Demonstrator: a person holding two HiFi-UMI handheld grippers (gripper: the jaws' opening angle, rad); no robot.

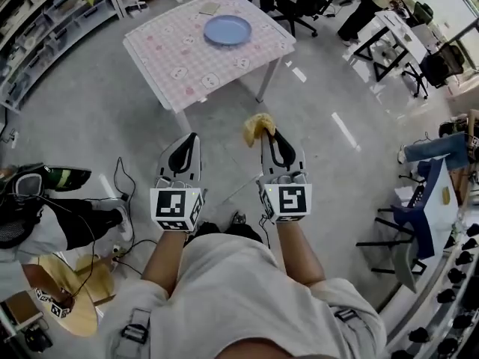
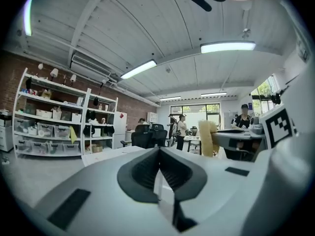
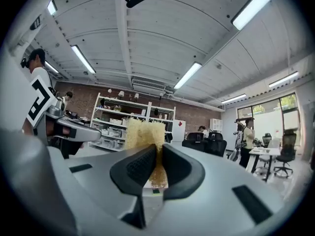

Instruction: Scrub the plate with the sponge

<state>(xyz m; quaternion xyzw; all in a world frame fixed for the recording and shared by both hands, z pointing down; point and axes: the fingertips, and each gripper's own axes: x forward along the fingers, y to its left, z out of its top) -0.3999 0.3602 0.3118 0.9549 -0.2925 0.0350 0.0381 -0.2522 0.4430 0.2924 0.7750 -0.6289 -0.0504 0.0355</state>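
Here, right gripper [image 1: 269,135] clamps sponge [image 1: 255,126] — left gripper [image 1: 194,137] closed, plate [image 1: 227,30] on table [image 1: 178,52].

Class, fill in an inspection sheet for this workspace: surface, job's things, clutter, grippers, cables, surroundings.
Surface: checked table, ahead of the person, apart from both grippers.
Job's things: blue plate on the table; yellow sponge in the right gripper.
Clutter: one small flat tan piece at the table's far edge.
Grippers: left gripper jaws shut, empty; right gripper jaws shut on the sponge.
Cables: black cable on the floor, left side.
Surroundings: shelves, office chairs.
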